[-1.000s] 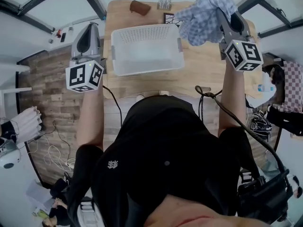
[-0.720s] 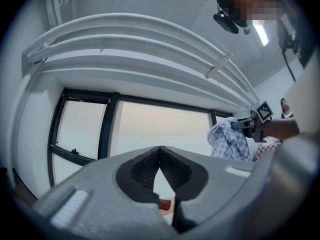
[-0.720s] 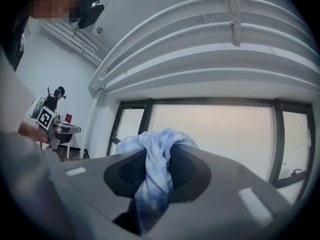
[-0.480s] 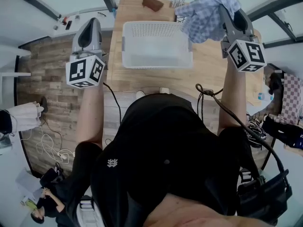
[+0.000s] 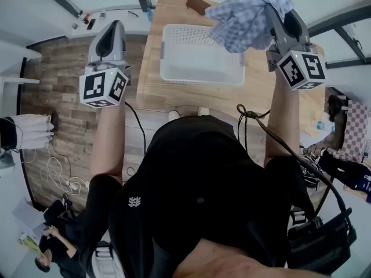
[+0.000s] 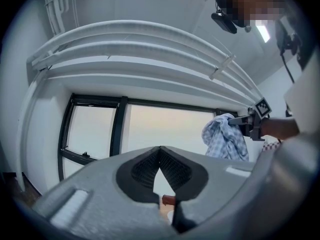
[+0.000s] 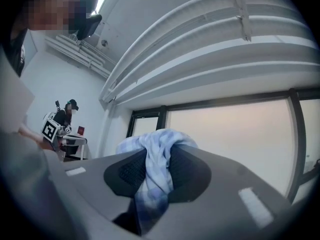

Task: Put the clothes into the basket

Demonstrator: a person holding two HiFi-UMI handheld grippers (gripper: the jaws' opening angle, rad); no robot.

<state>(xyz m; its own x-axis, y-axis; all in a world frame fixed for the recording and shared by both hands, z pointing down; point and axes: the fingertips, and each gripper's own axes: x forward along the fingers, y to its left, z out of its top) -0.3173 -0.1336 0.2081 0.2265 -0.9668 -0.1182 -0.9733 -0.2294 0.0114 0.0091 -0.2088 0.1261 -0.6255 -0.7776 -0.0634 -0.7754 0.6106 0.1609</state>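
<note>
Over the far-right rim of the basket, the right gripper is clenching the checked cloth in its fingers; the left gripper, fingers pressed together, is hovering left of the bench.

Basket on the table, cloth above its far right corner

The basket stands on the table, about midway across it and nearer the far edge than the near one. Behind the basket, at the table's far edge, lies a small block. The cloth hangs above the basket's far right corner, partly over its rim, pinched between the jaws of the right gripper, which reaches in from the right over the table. The left gripper is left of the table, over the floor, well apart from the basket. The person stands before the table's near edge, between the two grippers.
</note>
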